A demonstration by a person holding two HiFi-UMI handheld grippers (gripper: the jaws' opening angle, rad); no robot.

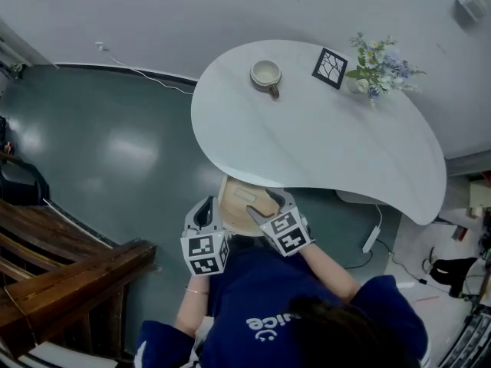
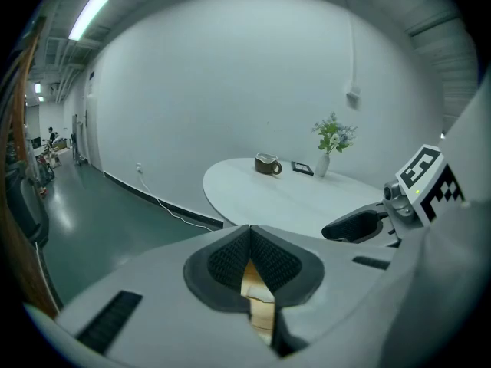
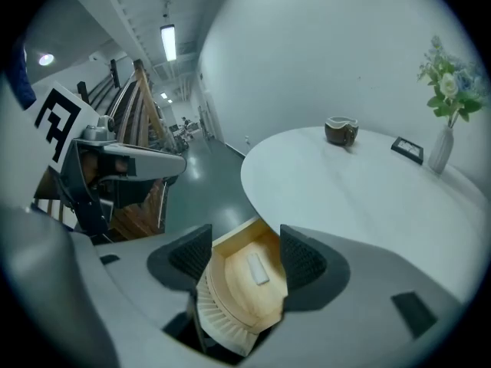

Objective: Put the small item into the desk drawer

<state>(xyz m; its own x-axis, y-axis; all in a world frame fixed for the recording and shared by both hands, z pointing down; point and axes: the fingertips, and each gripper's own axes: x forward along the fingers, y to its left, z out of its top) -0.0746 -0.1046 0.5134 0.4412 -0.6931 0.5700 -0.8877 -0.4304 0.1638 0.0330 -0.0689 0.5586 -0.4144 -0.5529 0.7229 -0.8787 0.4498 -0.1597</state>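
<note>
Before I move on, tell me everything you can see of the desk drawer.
The desk drawer is light wood with a curved, white ribbed front. It stands open, pulled out from under the white table's near edge. A small white oblong item lies flat on its floor. The right gripper hovers over it, jaws apart; contact is unclear.

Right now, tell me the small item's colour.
The small item is white, lying in the pale wood drawer; the right gripper view shows it best.
</note>
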